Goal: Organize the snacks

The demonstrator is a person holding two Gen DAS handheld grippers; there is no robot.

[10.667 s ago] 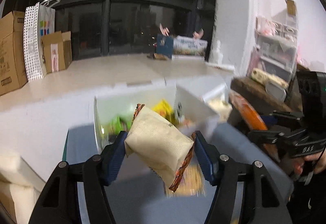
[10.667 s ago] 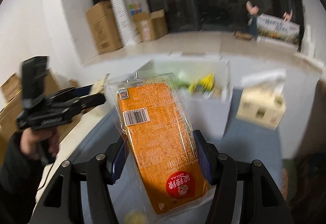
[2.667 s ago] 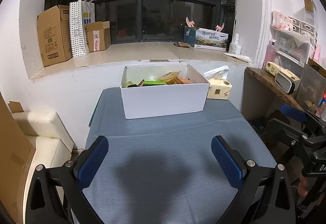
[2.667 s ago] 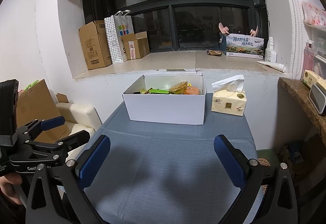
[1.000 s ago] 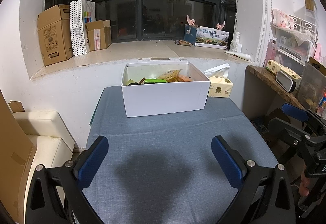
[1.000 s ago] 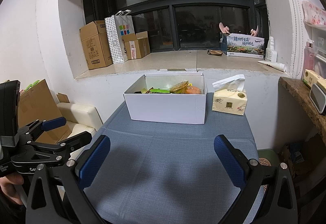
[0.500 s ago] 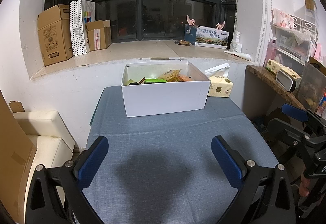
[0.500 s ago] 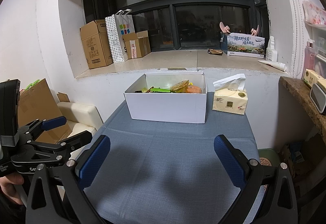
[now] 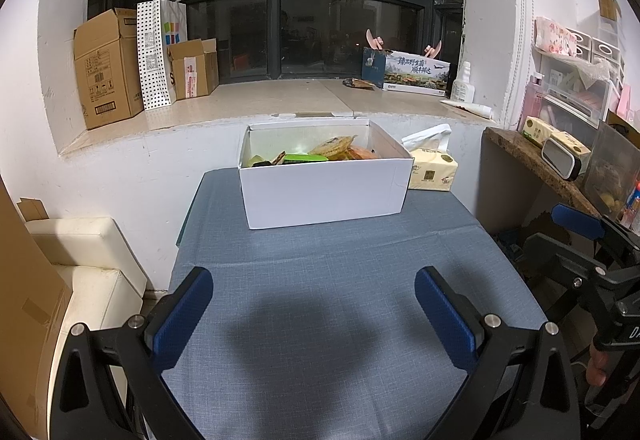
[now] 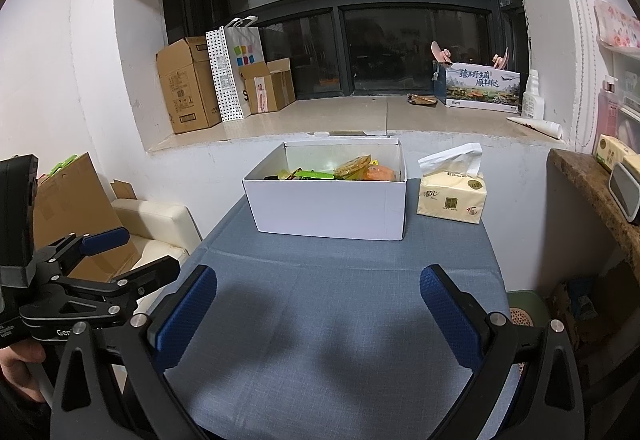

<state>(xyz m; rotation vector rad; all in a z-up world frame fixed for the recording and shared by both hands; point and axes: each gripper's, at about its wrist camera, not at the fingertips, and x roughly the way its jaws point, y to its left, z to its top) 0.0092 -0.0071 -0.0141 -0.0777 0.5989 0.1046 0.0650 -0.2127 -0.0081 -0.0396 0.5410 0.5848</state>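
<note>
A white cardboard box (image 9: 324,190) (image 10: 332,206) stands at the far end of the blue-clothed table (image 9: 328,320) (image 10: 340,320). Several snack packets (image 9: 320,154) (image 10: 344,171), green, tan and orange, lie inside it. My left gripper (image 9: 314,298) hangs open over the table's near part with nothing between its blue pads. My right gripper (image 10: 318,298) is open too and holds nothing. Each gripper appears at the edge of the other's view: the right gripper (image 9: 592,240) at the right, the left gripper (image 10: 120,252) at the left.
A yellow tissue box (image 9: 430,170) (image 10: 452,196) sits right of the white box. Cardboard boxes (image 9: 108,68) and a dotted paper bag (image 10: 234,68) stand on the windowsill. A cream cushioned seat (image 9: 84,260) lies left of the table, a cluttered shelf (image 9: 560,156) right.
Over the last second nothing has visibly moved. Earlier, each gripper held a snack packet over the box; both are now open and empty, pulled back from it.
</note>
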